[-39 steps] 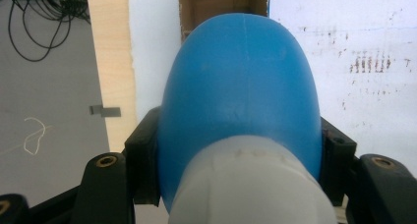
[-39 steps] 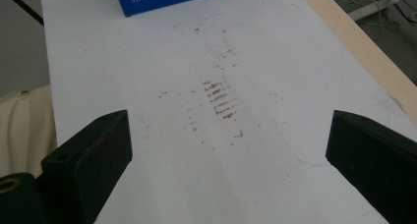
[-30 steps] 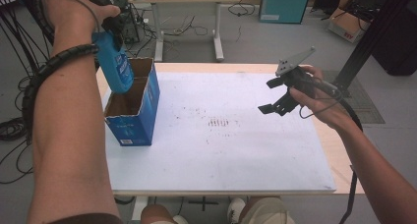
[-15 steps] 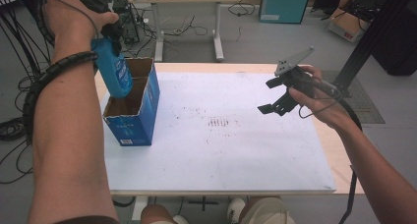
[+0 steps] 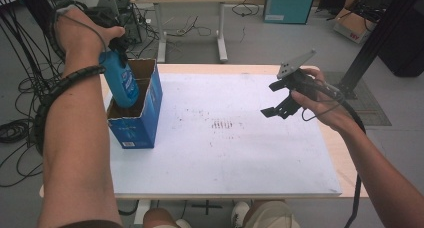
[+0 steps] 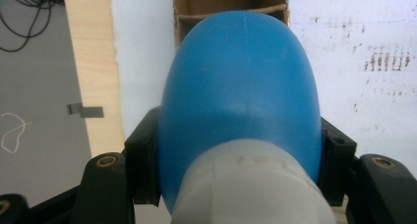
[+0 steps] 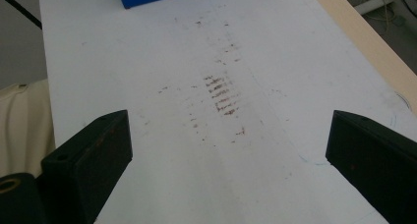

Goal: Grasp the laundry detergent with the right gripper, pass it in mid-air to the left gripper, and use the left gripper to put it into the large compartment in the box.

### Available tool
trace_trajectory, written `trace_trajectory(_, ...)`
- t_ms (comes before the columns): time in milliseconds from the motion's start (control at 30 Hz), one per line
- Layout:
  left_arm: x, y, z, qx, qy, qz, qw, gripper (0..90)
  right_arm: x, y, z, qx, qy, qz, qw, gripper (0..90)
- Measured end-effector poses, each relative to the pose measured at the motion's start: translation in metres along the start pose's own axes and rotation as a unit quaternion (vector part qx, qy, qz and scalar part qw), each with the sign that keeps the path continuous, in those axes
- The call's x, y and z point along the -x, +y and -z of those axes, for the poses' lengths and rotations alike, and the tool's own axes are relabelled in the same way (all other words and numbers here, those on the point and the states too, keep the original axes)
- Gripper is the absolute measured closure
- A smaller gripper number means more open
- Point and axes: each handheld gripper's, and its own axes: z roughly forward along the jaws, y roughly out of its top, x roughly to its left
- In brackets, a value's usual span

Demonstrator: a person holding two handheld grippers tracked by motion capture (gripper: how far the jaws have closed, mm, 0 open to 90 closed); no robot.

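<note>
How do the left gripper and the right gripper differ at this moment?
The left gripper is shut on the blue plastic bottle; the right gripper is open and holds nothing. The left gripper hangs over the open blue cardboard box with the bottle's base inside the opening; the right gripper hovers over the bare white table sheet. Both are black, hand-held, and off the table.

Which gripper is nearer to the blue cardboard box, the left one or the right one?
Left. The left gripper holds the blue bottle right above the open blue cardboard box. The right gripper hovers open over the far side of the white board.
</note>
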Motion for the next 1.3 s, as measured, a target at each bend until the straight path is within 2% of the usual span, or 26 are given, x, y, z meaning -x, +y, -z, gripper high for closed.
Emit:
trace_trajectory(200, 0.001, 0.0, -0.019, -0.004, 0.0, -0.003, 1.0, 37.5, -0.001, 0.0, -0.002, -0.002, -0.001, -0.004, 1.0, 3.7)
trace_trajectory(267, 0.002, 0.0, -0.026, -0.002, -0.002, -0.005, 1.0, 37.5, 0.001, 0.0, -0.003, -0.001, 0.0, 0.008, 1.0, 3.7)
trace_trajectory(333, 0.003, -0.001, -0.036, -0.001, -0.005, -0.005, 1.0, 37.5, -0.001, 0.0, -0.004, -0.001, 0.0, 0.0, 1.0, 3.7)
trace_trajectory(533, 0.006, -0.002, -0.054, 0.001, -0.002, -0.011, 0.9999, 37.4, -0.002, -0.001, -0.007, -0.002, 0.001, 0.002, 1.0, 3.7)
trace_trajectory(700, 0.011, -0.002, -0.077, 0.002, 0.0, -0.014, 0.9999, 37.4, -0.002, -0.003, -0.01, -0.003, 0.002, -0.004, 1.0, 3.7)
trace_trajectory(867, 0.014, -0.003, -0.09, -0.001, 0.002, -0.017, 0.9998, 37.4, -0.002, -0.006, -0.013, -0.007, 0.002, -0.01, 0.9999, 3.7)
trace_trajectory(900, 0.015, -0.003, -0.097, -0.001, 0.002, -0.02, 0.9998, 37.4, -0.001, -0.007, -0.014, -0.006, 0.004, -0.004, 1.0, 3.7)
trace_trajectory(1067, 0.015, -0.003, -0.108, 0.002, 0.002, -0.023, 0.9997, 37.4, -0.001, -0.01, -0.015, -0.008, 0.004, -0.008, 0.9999, 3.7)
trace_trajectory(1300, 0.011, -0.004, -0.122, 0.008, 0.012, -0.028, 0.9995, 37.4, 0.001, -0.013, -0.018, -0.014, 0.001, -0.011, 0.9998, 3.7)
